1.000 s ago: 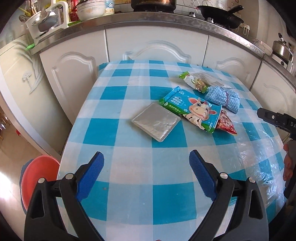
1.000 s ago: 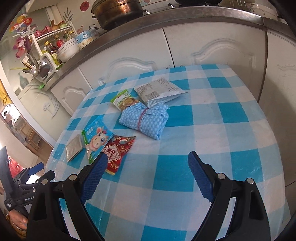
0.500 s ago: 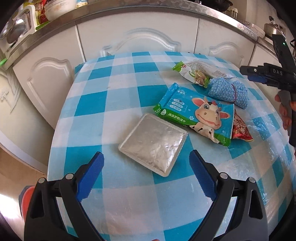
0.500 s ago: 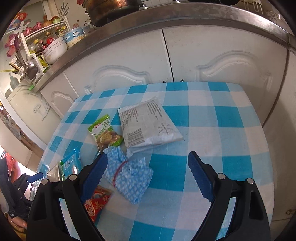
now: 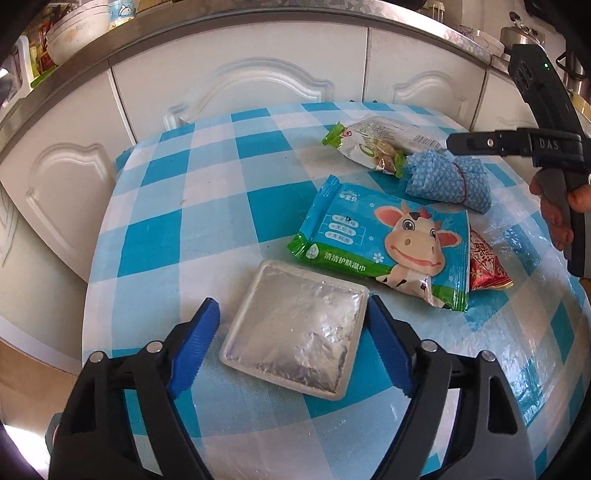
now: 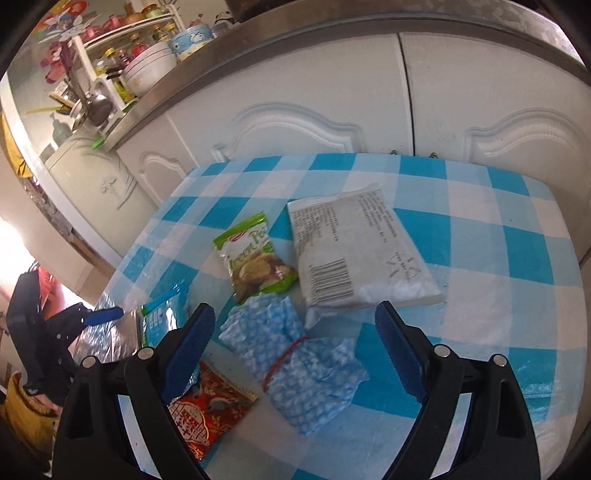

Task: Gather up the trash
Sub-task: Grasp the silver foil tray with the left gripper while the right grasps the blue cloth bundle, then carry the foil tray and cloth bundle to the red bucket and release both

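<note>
Tilted steeply down over the table (image 5: 155, 236), the left tool (image 5: 291, 334) has just been closing astride the silver foil pouch (image 5: 295, 332), not visibly clamping, while the right tool (image 6: 295, 332) gapes above the blue cloth bundle (image 6: 295, 362).

White cabinets (image 5: 258, 85), steel counter (image 6: 332, 26), checked table (image 5: 221, 206)

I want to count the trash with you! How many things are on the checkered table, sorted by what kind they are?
Snack wrappers: 2, the green snack packet and the red wrapper.
Wet-wipe packs: 1, the cow wipes pack.
Foil pouches: 1, the silver pouch.
White printed bags: 1, the white bag.
Tied cloth bundles: 1, the blue bundle.
Total: 6.
</note>
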A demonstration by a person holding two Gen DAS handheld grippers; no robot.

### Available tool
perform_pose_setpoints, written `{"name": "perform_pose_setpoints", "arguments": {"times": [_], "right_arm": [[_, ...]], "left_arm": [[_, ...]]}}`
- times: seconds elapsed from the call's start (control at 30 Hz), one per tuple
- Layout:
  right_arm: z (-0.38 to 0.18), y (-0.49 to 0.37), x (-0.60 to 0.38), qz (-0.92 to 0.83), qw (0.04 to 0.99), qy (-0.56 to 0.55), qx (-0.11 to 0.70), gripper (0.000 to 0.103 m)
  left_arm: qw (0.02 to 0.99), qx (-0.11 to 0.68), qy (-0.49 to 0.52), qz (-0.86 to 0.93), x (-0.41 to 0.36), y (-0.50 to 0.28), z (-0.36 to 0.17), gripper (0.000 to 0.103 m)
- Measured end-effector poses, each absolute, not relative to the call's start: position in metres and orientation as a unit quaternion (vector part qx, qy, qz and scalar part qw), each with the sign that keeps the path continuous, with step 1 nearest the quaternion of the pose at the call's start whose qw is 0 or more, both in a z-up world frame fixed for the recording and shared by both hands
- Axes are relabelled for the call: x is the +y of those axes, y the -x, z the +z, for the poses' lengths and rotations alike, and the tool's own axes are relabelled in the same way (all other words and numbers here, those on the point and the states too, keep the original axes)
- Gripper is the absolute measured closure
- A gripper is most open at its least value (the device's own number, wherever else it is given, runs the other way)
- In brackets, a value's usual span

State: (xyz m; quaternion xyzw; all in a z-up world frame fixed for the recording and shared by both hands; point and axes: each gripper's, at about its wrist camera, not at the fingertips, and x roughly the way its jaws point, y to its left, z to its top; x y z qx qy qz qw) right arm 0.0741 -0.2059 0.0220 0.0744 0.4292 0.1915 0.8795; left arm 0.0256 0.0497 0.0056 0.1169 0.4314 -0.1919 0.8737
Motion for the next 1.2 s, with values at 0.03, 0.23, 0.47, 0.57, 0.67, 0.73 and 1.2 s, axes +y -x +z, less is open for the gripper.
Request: {"name": "perform_pose_setpoints", "arguments": {"times": [0.03, 0.23, 0.47, 0.57, 0.67, 0.73, 1.2], "right_arm": [[0.021, -0.072, -0.203, 0.193, 0.879, -0.067, 0.431, 0.015], [0.007, -0.067, -0.196, 0.188, 0.873, -0.038, 0.448, 0.015], [0.0, -0.056, -0.194, 0.172, 0.876, -0.024, 0.45, 0.039], [0.0, -0.05, -0.193, 0.166, 0.878, -0.028, 0.448, 0.046], [0.0, -0.042, -0.193, 0.158, 0.881, -0.036, 0.445, 0.052], [0.0, -0.036, -0.195, 0.152, 0.882, -0.051, 0.442, 0.055], [0.031, 0.015, -0.19, 0.112, 0.906, -0.102, 0.395, 0.072]], "left_arm": [[0.875, 0.43, -0.115, -0.191, 0.049, -0.025, 0.006, 0.033], [0.879, 0.428, -0.095, -0.19, 0.048, -0.021, 0.008, 0.038], [0.882, 0.428, -0.061, -0.189, 0.05, -0.011, 0.009, 0.039], [0.884, 0.428, -0.047, -0.184, 0.051, -0.007, 0.01, 0.039], [0.887, 0.425, -0.033, -0.176, 0.055, -0.001, 0.011, 0.039], [0.889, 0.423, -0.031, -0.17, 0.056, 0.004, 0.011, 0.039], [0.908, 0.395, 0.01, -0.141, 0.084, 0.035, 0.031, 0.039]]}}
